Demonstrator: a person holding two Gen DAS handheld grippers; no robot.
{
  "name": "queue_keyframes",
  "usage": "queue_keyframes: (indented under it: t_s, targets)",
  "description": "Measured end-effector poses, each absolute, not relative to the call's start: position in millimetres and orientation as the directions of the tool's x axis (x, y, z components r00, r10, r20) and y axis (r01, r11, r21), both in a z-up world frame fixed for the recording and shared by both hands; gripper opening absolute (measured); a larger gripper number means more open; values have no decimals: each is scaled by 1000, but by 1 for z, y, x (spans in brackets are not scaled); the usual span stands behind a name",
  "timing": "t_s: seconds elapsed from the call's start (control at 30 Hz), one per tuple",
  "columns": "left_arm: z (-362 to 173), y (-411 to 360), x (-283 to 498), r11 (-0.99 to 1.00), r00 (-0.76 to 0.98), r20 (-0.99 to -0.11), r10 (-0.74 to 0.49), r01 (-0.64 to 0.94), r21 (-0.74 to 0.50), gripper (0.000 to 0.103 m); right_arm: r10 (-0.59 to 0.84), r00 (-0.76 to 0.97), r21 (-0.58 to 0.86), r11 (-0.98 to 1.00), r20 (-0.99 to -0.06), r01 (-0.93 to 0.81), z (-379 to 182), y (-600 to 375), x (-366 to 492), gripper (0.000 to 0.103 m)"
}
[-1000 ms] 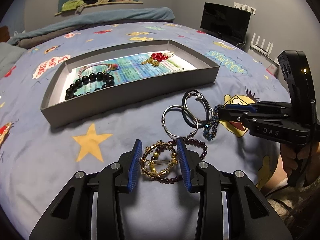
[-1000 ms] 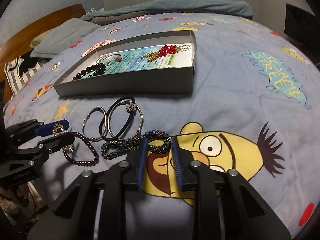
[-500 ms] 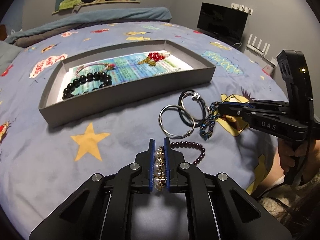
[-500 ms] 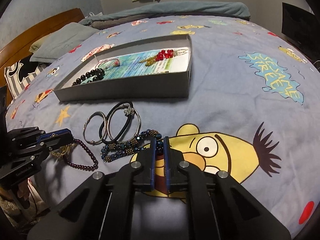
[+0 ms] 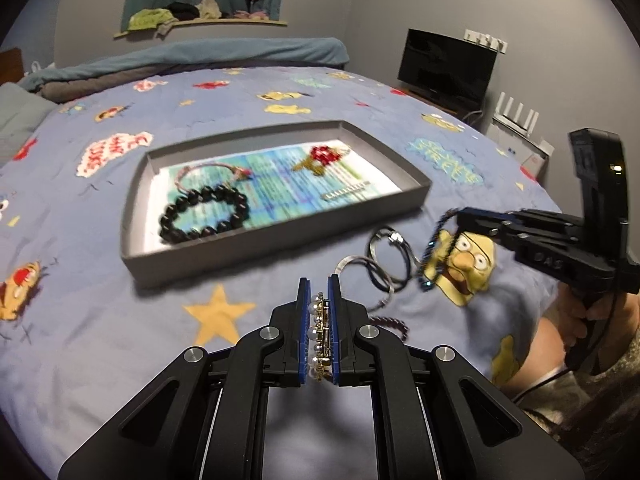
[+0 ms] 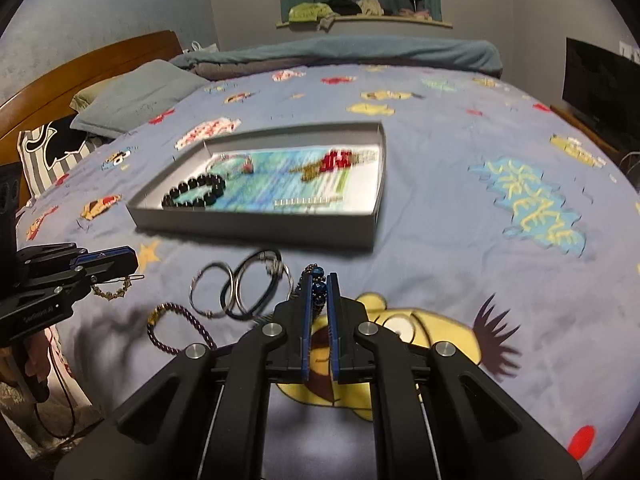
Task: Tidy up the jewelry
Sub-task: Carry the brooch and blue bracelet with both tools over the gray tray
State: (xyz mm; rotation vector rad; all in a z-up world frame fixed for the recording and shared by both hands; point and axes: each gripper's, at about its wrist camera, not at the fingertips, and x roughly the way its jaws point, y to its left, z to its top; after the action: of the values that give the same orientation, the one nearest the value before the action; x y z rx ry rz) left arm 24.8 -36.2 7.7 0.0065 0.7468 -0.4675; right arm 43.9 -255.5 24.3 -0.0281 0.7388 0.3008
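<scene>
My left gripper [image 5: 319,280] is shut on a gold-and-pearl bracelet [image 5: 319,332], held off the bedspread; in the right wrist view that bracelet [image 6: 114,290] dangles under the left gripper [image 6: 132,259]. My right gripper [image 6: 319,278] is shut on a blue beaded bracelet [image 6: 317,292], which hangs from the right gripper [image 5: 460,214] as a loop [image 5: 434,248]. Beyond both lies a grey tray [image 5: 260,248] holding a black bead bracelet [image 5: 204,216], a thin bangle [image 5: 212,170] and a red bead piece [image 5: 326,155]. Silver rings [image 6: 212,294] and a purple bead bracelet [image 6: 176,328] lie on the bed.
All this sits on a blue cartoon-print bedspread [image 6: 440,208]. A dark cord bangle [image 5: 390,248] lies by the rings. Pillows [image 6: 136,96] and a wooden headboard [image 6: 80,68] are at the far left, a TV [image 5: 446,66] at the right. A person's hand [image 5: 580,320] holds the right gripper.
Both grippers closed on their bracelets, the left on the gold one and the right on the blue one, then rose, lifting them off the bedspread.
</scene>
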Motion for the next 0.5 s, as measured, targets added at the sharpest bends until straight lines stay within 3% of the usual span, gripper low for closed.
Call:
queue_keyframes:
  t_s: [0.5]
  targets:
    - [49, -23, 92, 914, 689, -621, -375, 385, -125, 9, 261, 807, -25, 946, -529, -322, 97, -233, 91, 7]
